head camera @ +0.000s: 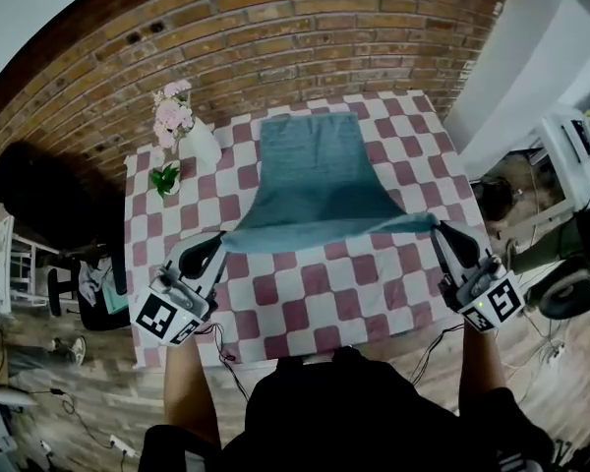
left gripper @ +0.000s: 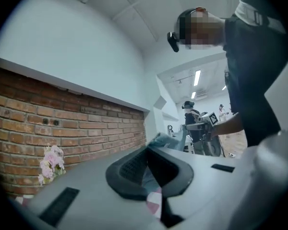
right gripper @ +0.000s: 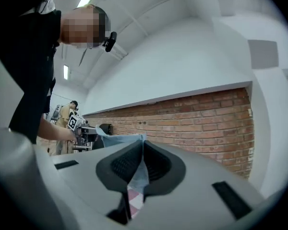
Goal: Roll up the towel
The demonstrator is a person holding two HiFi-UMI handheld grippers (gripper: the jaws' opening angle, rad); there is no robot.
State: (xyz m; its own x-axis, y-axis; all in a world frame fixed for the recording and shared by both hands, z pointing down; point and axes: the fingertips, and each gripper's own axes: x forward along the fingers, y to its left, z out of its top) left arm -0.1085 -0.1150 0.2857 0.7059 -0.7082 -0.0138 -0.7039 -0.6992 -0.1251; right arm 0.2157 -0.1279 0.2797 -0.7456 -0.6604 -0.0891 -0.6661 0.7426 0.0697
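The step in hand looks like the spreading-out that comes before any rolling: the blue-grey cloth towel is held up by its two near corners, not yet lying flat.

The left tool is clamped on the towel's near left corner. In its own view the ribbed pads meet with a sliver of blue cloth pinched between them. The right tool grips the near right corner in the same way, jaws together on the fabric. Both tools point level, well apart from each other, and the near hem runs taut between their tips.

From that hem the towel slopes away ahead of the tools. Its far end rests on the red-and-white checked counter, which also shows bare beneath and between the two tools. A white vase of pink flowers stands beyond the left tool, just beside the towel's far left edge (close enough to mind when the cloth shifts).

The next move, as I judge it, calls for lowering both tools evenly. That would lay the near hem on the counter without a crease, clear of the vase. Only then could one short end be turned over to begin the roll.
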